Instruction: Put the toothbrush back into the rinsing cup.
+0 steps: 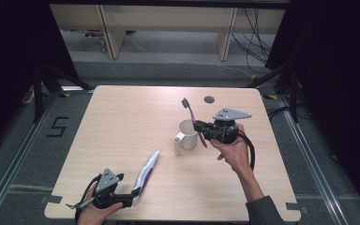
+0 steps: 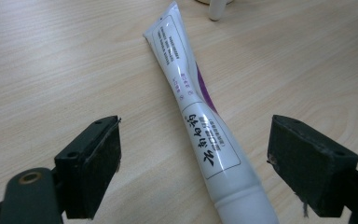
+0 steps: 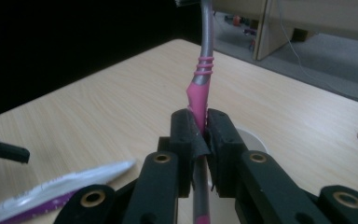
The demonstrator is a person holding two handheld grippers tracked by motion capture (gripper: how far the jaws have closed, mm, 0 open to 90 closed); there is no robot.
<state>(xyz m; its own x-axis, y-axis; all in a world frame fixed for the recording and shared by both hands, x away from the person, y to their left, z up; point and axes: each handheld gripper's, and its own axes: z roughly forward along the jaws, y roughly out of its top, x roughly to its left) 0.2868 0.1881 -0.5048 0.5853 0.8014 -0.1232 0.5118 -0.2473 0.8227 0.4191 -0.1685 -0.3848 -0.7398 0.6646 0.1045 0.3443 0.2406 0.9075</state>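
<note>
While the left gripper rests low at the near left edge of the table, its jaws stand wide apart and released, one on each side of the cap end of the toothpaste tube without touching it. The white tube with its purple stripe lies flat on the wood, its crimped flat end pointing away toward the cup. In the left gripper view the black pads are clear of the tube on both sides, and the foot of the cup's handle shows at the top edge. The right gripper is raised just beside the white cup, right of the table's middle, and is clenched on the pink and grey toothbrush. In the right gripper view its jaws press tight on the pink part of the handle, with the grey neck rising above them and the rest of the handle running down between them. From above, the toothbrush stands tilted, bristle head up and away from the person, its lower end hanging beside the cup's rim. A small round hole sits in the tabletop beyond the cup.
</note>
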